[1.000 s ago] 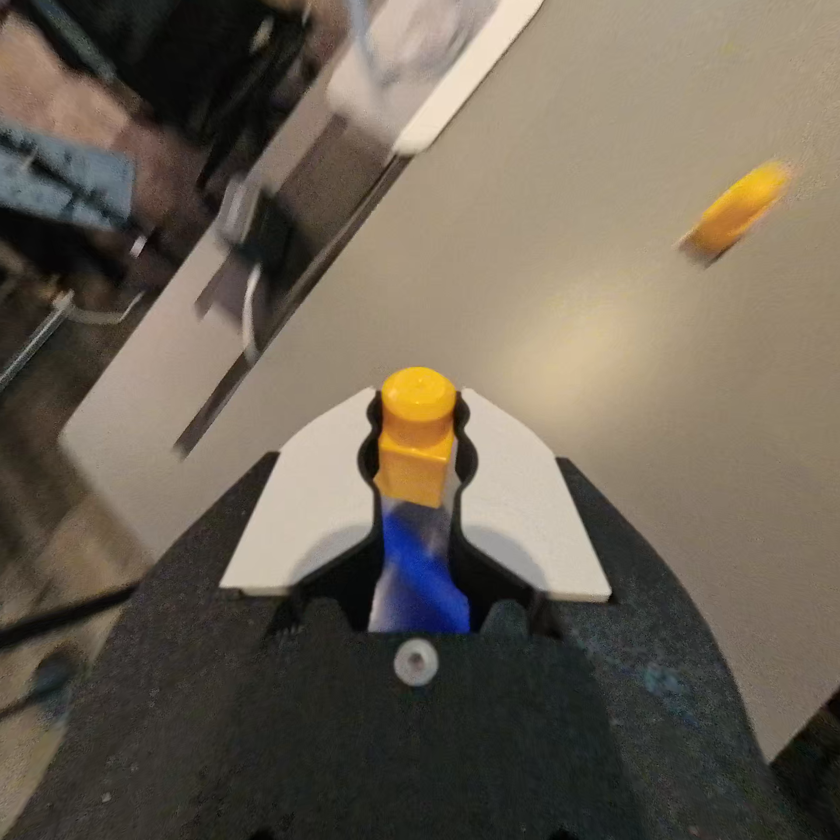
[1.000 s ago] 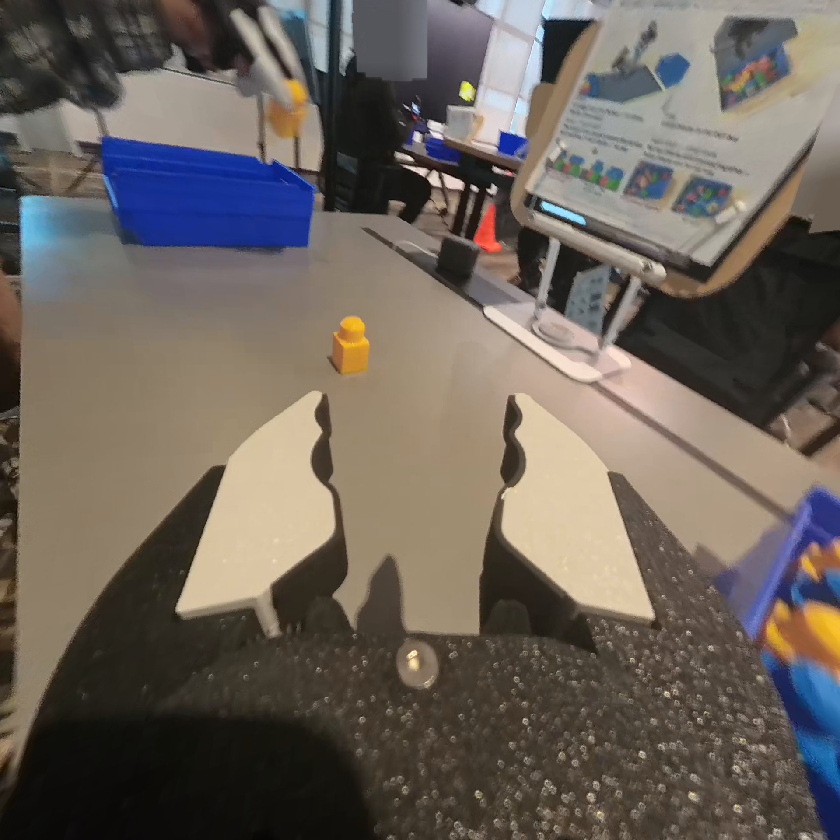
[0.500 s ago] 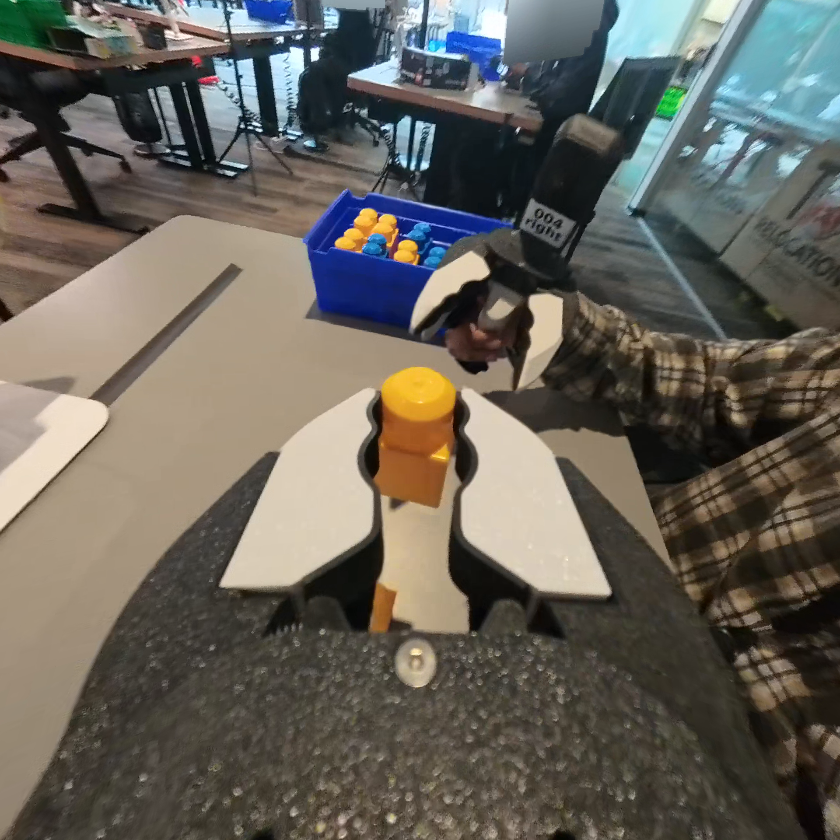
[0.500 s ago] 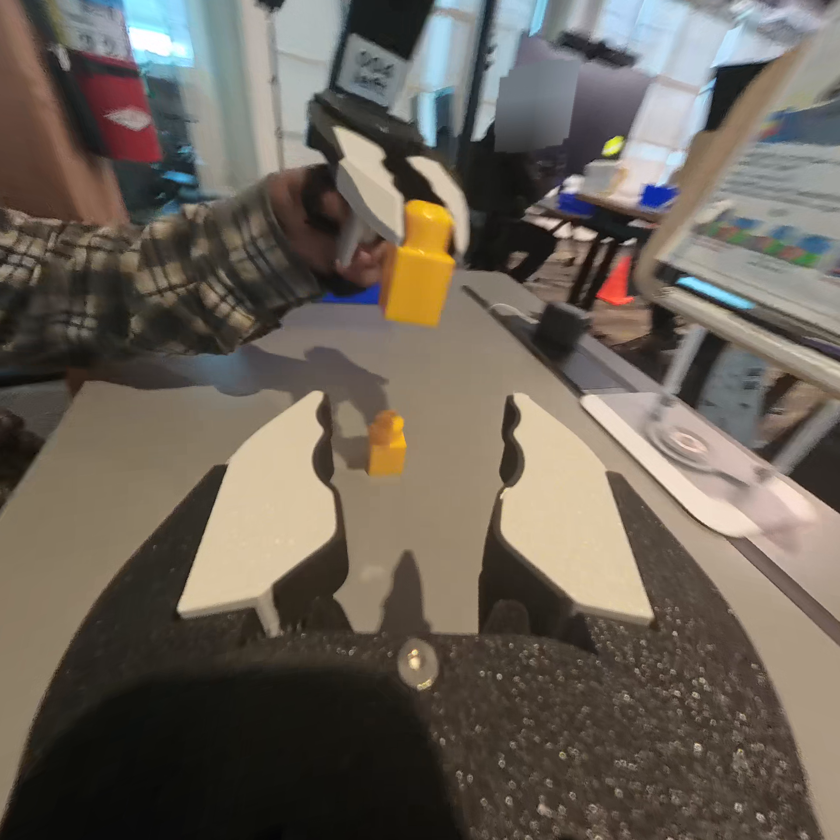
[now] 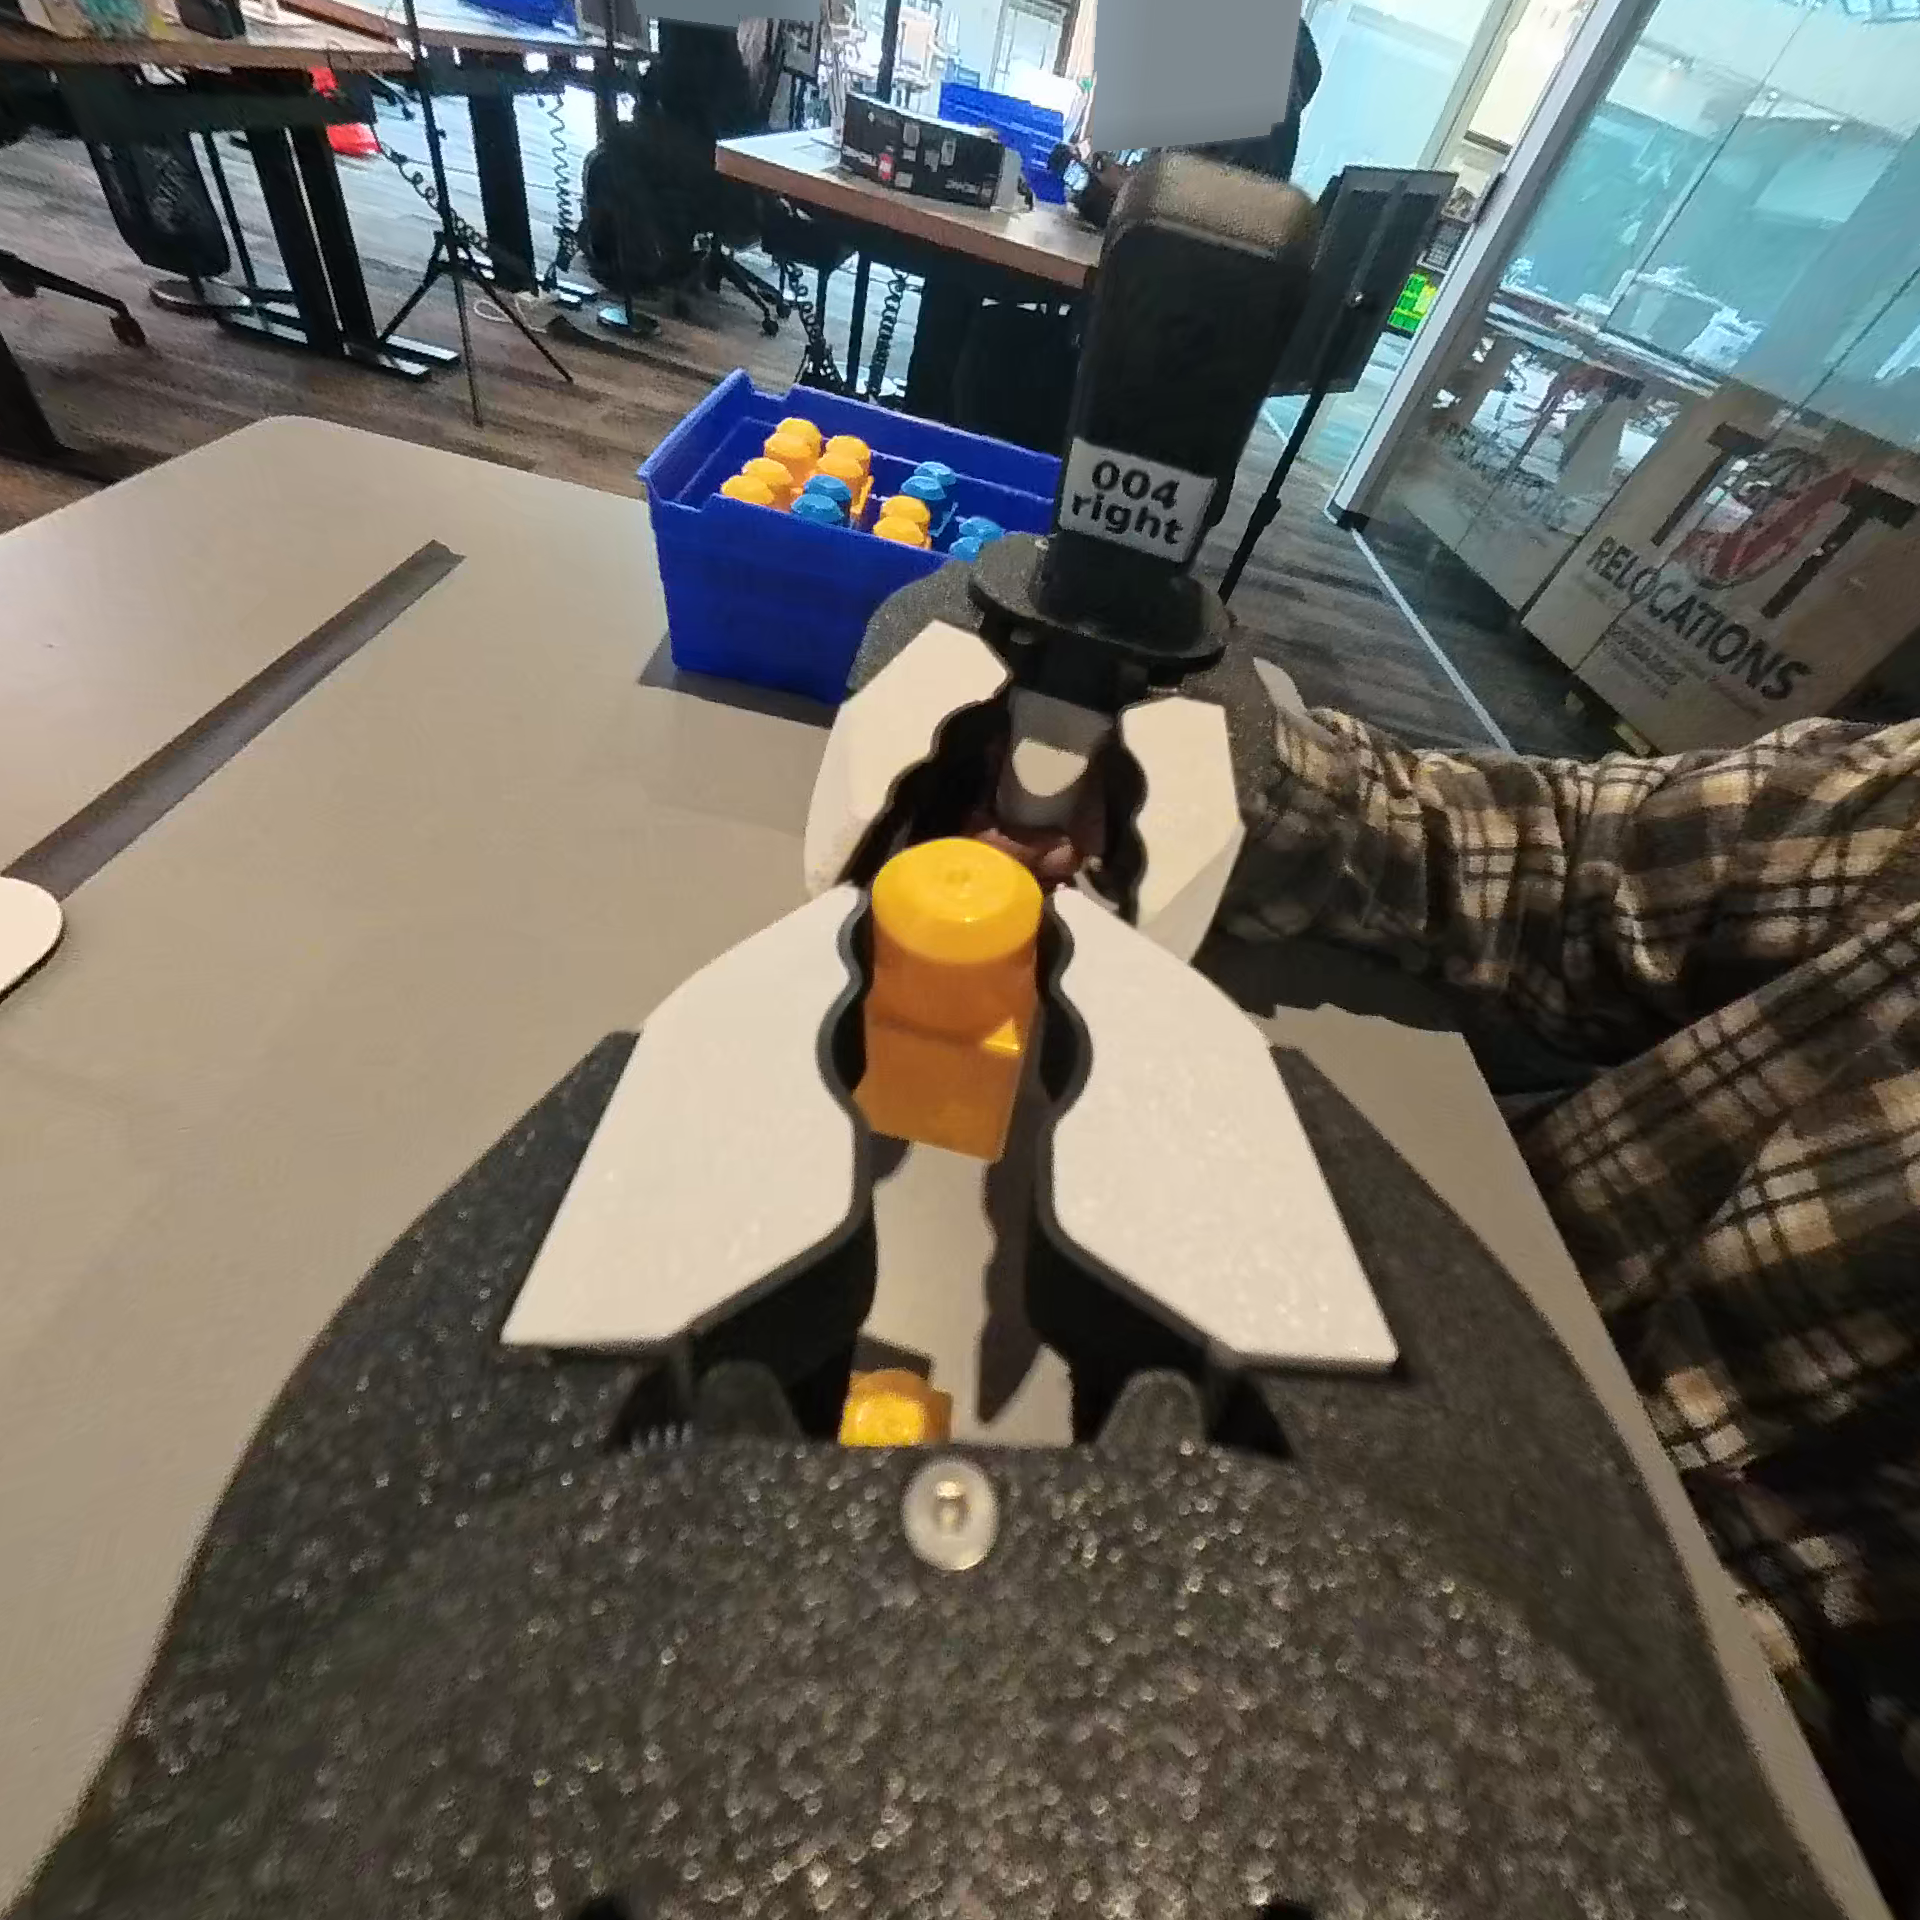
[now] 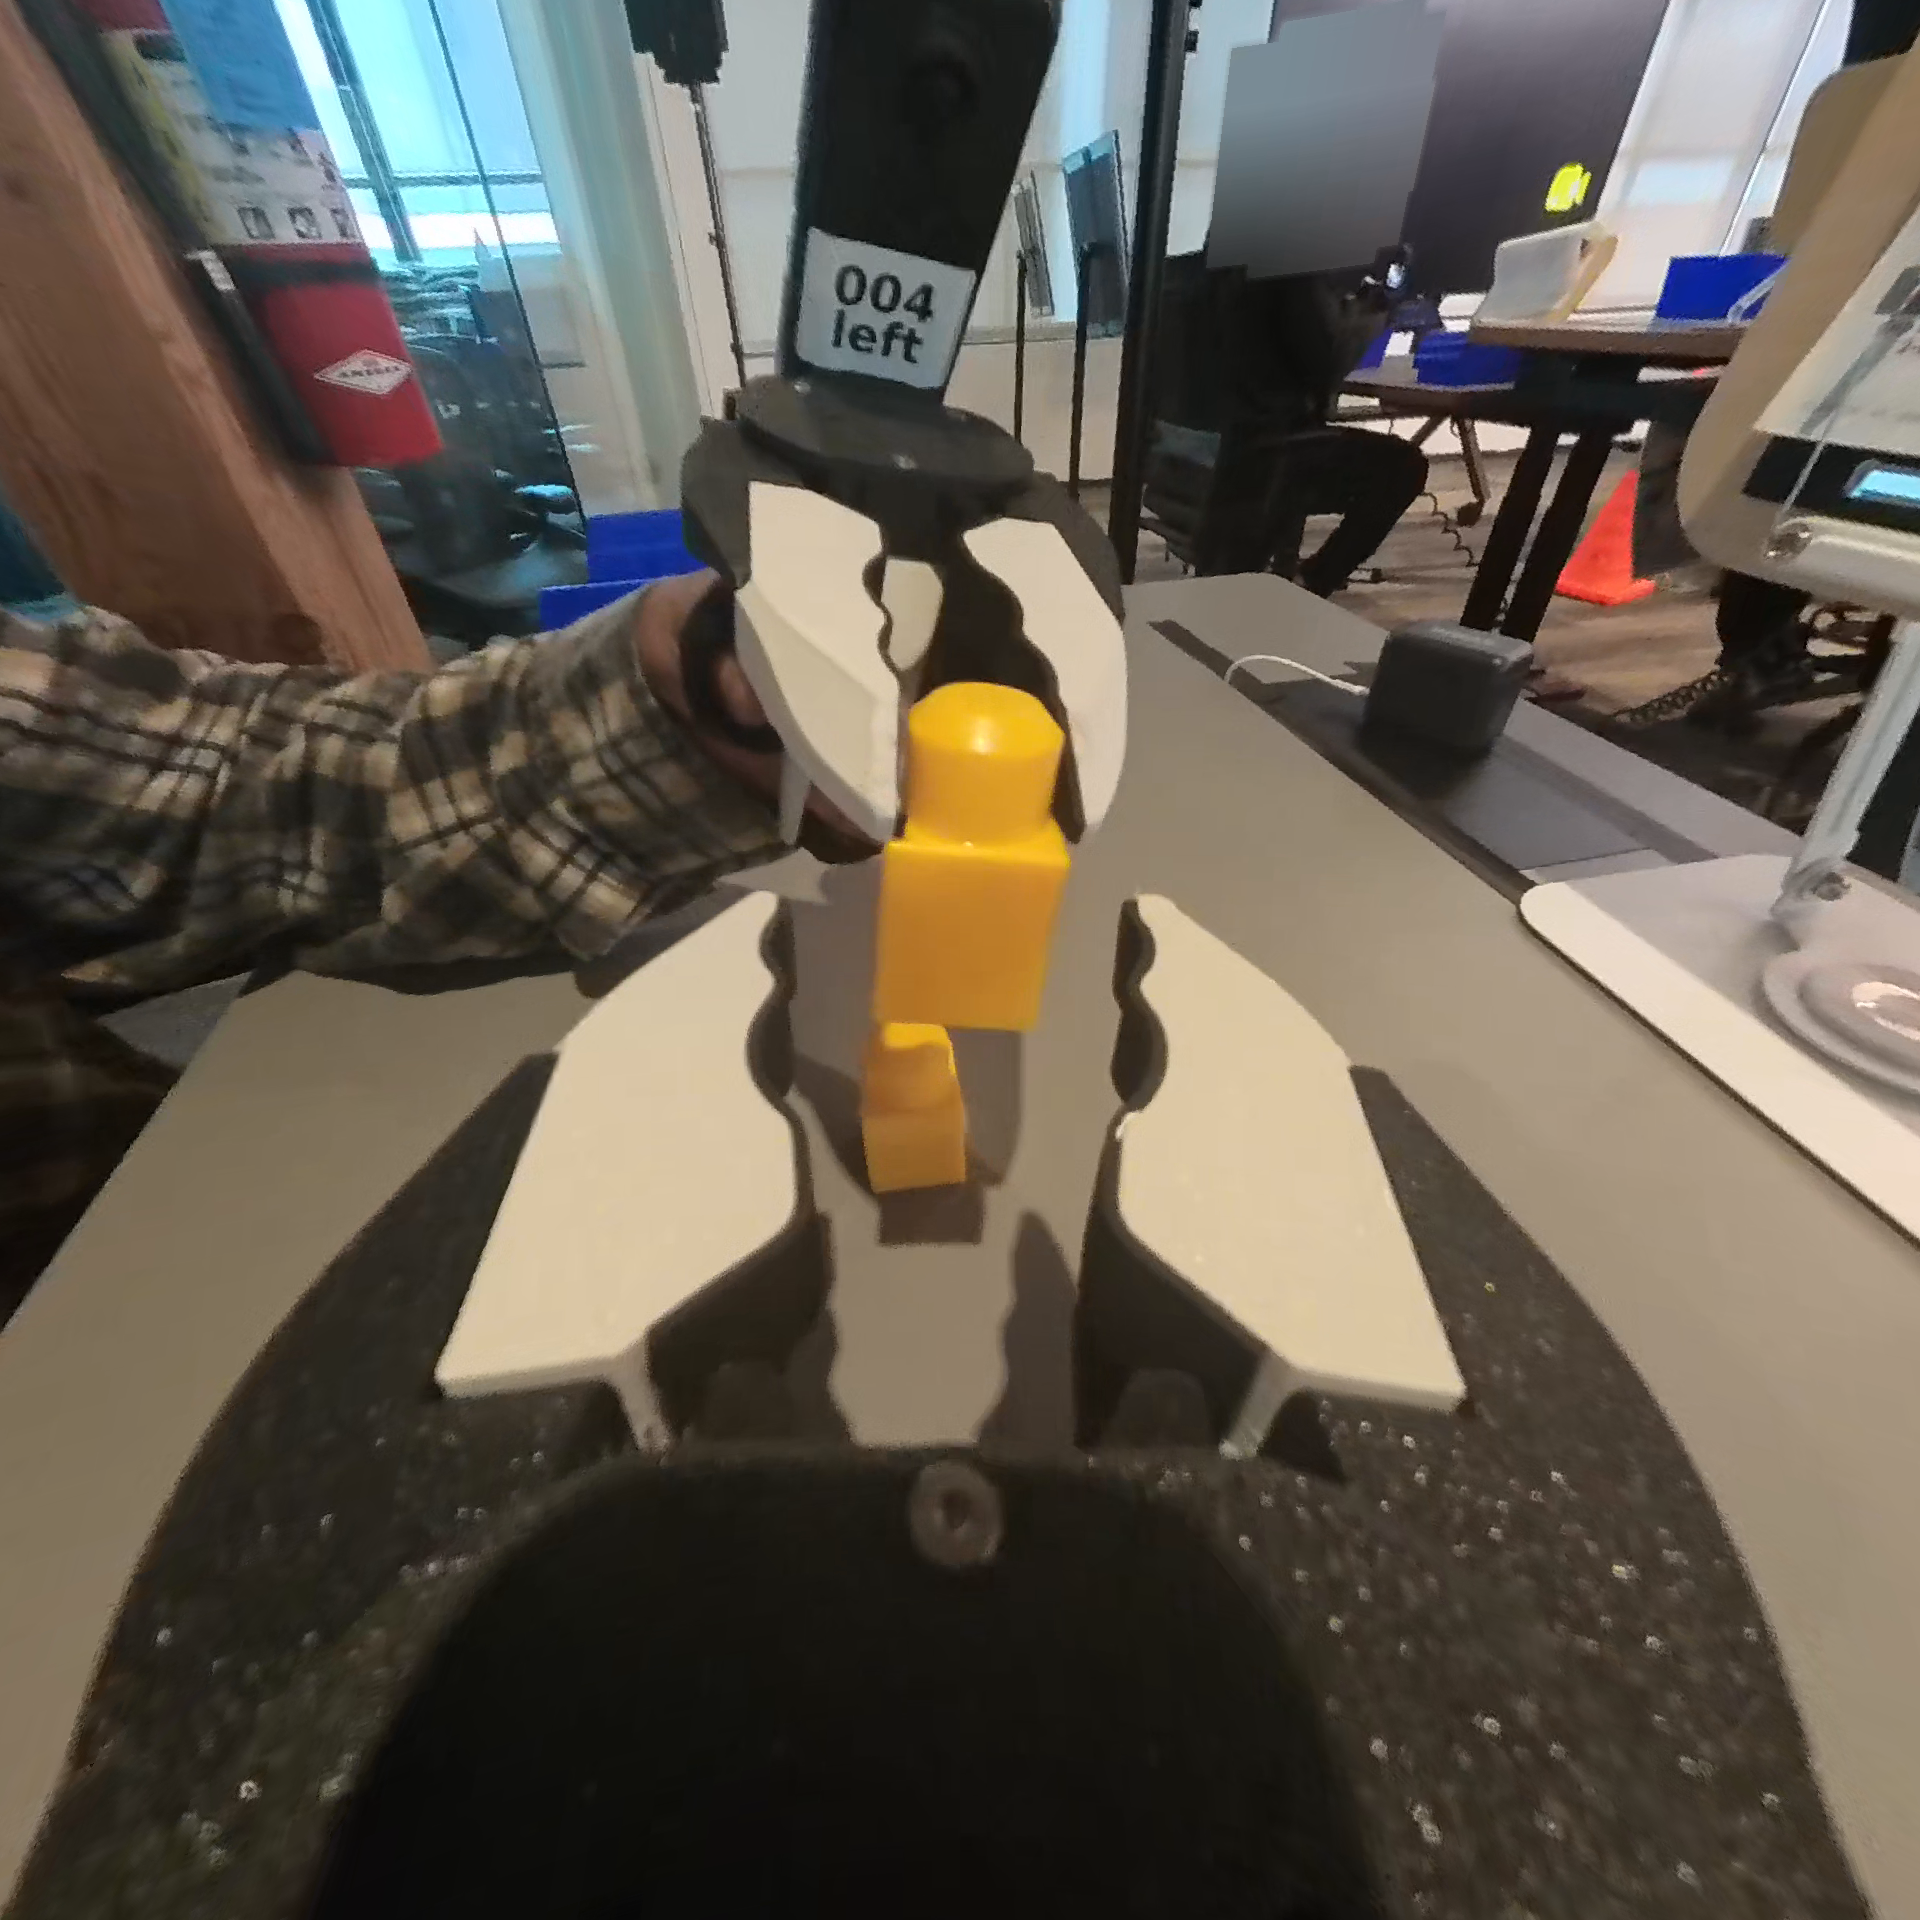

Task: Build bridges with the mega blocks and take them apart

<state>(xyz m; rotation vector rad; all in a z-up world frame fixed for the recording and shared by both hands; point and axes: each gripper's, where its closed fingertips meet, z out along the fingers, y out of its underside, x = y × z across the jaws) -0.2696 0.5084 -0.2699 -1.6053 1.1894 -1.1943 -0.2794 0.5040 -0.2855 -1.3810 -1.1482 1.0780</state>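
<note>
My left gripper [image 5: 951, 920] is shut on a yellow block [image 5: 948, 1039], gripping it by its top stud and holding it in the air. In the right wrist view, this gripper [image 6: 982, 800] holds the block [image 6: 971, 914] just above a second yellow block [image 6: 914, 1117] that stands on the grey table [image 6: 1351, 935]. That second block also shows in the left wrist view [image 5: 894, 1408], through the gap between the fingers. My right gripper [image 6: 956, 904] is open and empty, facing the left one, with both blocks between its fingers' line of sight. It also shows in the left wrist view [image 5: 1013, 883].
A blue bin [image 5: 769, 603] with several yellow and blue blocks stands at the table's far edge. A white stand base [image 6: 1714, 987] and a small black box [image 6: 1444, 675] sit on the right side. A dark groove [image 5: 229, 717] runs along the table.
My left gripper swung round with the yellow block and came down over the block on the table. My right gripper moved in closer, staying open.
</note>
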